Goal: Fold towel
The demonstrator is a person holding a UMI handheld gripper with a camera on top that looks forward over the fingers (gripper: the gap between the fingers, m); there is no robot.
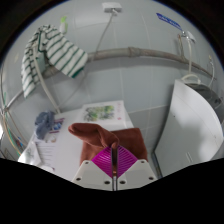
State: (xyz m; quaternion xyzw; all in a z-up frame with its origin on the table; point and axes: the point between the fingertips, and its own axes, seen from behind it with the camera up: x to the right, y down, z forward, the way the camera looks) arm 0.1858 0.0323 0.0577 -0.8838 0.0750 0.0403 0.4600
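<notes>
A brown towel [93, 136] lies just ahead of my fingers on the white table [60, 150]. My gripper [114, 163] is shut, with its magenta pads [101, 160] pressed together on a thin edge of the brown towel. The towel's nearest part is hidden behind the fingers. Its far part spreads out to the left and beyond the fingertips.
A green patterned cloth [100, 112] lies beyond the brown towel, and a blue cloth [46, 124] lies to its left. A green-and-white striped towel [54, 50] hangs at the back left. A large white panel [190, 125] stands close on the right.
</notes>
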